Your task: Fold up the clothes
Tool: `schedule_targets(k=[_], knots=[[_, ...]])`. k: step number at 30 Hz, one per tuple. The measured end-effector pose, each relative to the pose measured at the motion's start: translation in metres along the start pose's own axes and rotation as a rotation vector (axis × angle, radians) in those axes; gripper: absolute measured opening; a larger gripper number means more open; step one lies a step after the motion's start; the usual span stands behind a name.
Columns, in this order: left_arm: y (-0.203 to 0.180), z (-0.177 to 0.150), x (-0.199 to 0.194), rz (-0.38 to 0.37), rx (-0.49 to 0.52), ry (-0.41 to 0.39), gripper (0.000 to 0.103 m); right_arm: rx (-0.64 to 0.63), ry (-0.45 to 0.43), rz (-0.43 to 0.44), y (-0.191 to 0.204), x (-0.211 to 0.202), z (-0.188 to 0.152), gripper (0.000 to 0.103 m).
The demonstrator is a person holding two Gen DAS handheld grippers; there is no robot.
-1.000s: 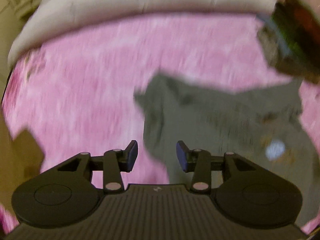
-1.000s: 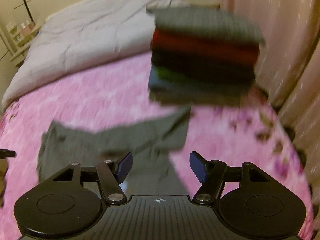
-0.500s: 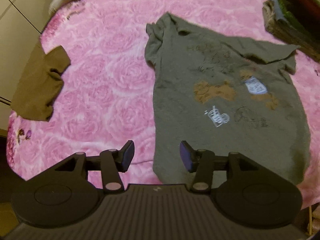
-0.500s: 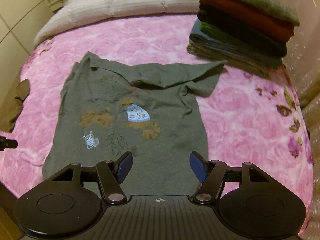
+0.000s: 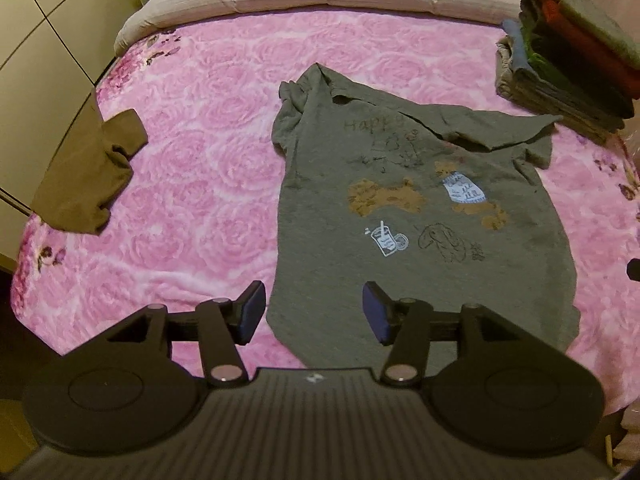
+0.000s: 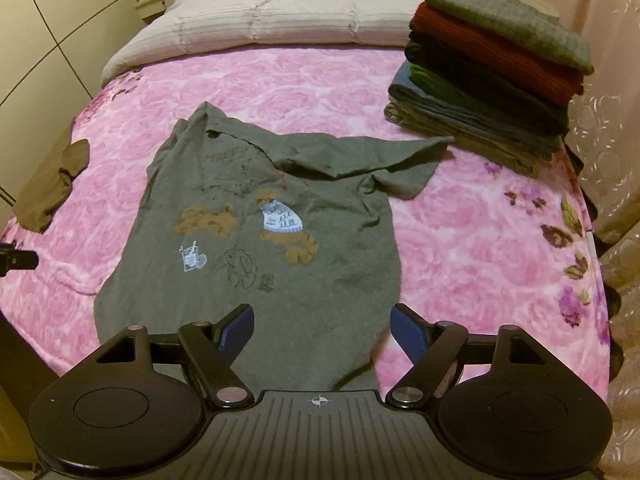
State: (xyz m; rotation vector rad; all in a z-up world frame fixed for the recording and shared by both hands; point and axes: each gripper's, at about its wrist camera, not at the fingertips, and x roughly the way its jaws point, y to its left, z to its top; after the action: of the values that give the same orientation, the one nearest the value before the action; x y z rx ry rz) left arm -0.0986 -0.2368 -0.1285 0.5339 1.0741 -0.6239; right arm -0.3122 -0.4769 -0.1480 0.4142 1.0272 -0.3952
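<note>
A grey printed T-shirt lies front up on the pink bedspread, hem towards me. Its far right sleeve is folded across the neck area. My left gripper hovers above the shirt's lower left hem corner, its jaws opening, nothing between them. My right gripper hovers over the lower right part of the hem, jaws also opening and empty. A tip of the left gripper shows at the left edge of the right wrist view, and a tip of the right gripper at the right edge of the left wrist view.
A stack of folded clothes stands at the far right of the bed. A brown garment lies crumpled at the left edge. A pale quilt lies across the far end. Curtain hangs on the right.
Both grippers pulled back and rose, so the whole shirt came into view and sharpened from blur. Both pairs of jaws stand wider apart than a second ago.
</note>
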Motion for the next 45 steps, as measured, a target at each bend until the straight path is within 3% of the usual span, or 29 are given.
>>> schedule_targets(k=[7, 14, 18, 23, 25, 26, 28, 29, 35, 37, 38, 39, 40, 41, 43, 45], knots=[[0.069, -0.037, 0.033, -0.123, -0.242, 0.044, 0.05, 0.185, 0.053, 0.018, -0.044, 0.017, -0.028, 0.078], [0.107, -0.086, 0.091, -0.19, -0.391, 0.134, 0.049, 0.526, 0.103, 0.108, -0.105, 0.053, -0.076, 0.077], [0.119, -0.108, 0.12, -0.247, -0.511, 0.137, 0.049, 0.696, 0.074, 0.165, -0.126, 0.076, -0.101, 0.076], [0.117, -0.118, 0.15, -0.323, -0.559, 0.094, 0.049, 0.667, -0.001, 0.176, -0.129, 0.103, -0.11, 0.07], [0.112, -0.118, 0.163, -0.357, -0.568, 0.088, 0.049, 0.643, -0.007, 0.189, -0.126, 0.116, -0.112, 0.048], [0.109, -0.119, 0.17, -0.37, -0.577, 0.091, 0.044, 0.641, 0.005, 0.203, -0.123, 0.124, -0.112, 0.042], [0.104, -0.121, 0.18, -0.404, -0.6, 0.093, 0.026, 0.626, 0.025, 0.232, -0.116, 0.134, -0.112, 0.008], [0.102, -0.12, 0.18, -0.418, -0.603, 0.082, 0.0, 0.615, 0.03, 0.24, -0.113, 0.136, -0.112, 0.007], [0.114, -0.098, 0.119, -0.274, -0.471, 0.016, 0.0, 0.682, 0.09, 0.221, -0.111, 0.098, -0.123, 0.003], [0.108, -0.084, 0.101, -0.186, -0.33, 0.012, 0.0, 0.681, 0.127, 0.196, -0.114, 0.091, -0.131, 0.003], [0.098, -0.079, 0.102, -0.141, -0.253, 0.034, 0.004, 0.683, 0.142, 0.183, -0.116, 0.089, -0.134, 0.003], [0.085, -0.077, 0.107, -0.096, -0.179, 0.065, 0.019, 0.693, 0.151, 0.168, -0.118, 0.092, -0.137, 0.003], [0.072, -0.076, 0.114, -0.063, -0.114, 0.097, 0.026, 0.71, 0.162, 0.148, -0.12, 0.096, -0.139, 0.004], [0.059, -0.079, 0.12, -0.075, -0.067, 0.123, 0.03, 0.725, 0.171, 0.13, -0.122, 0.1, -0.141, 0.004], [0.038, -0.089, 0.124, -0.191, 0.0, 0.152, 0.038, 0.733, 0.181, 0.12, -0.125, 0.103, -0.137, 0.004], [0.04, -0.102, 0.116, -0.291, -0.03, 0.125, 0.039, 0.702, 0.183, 0.112, -0.125, 0.103, -0.131, 0.004]])
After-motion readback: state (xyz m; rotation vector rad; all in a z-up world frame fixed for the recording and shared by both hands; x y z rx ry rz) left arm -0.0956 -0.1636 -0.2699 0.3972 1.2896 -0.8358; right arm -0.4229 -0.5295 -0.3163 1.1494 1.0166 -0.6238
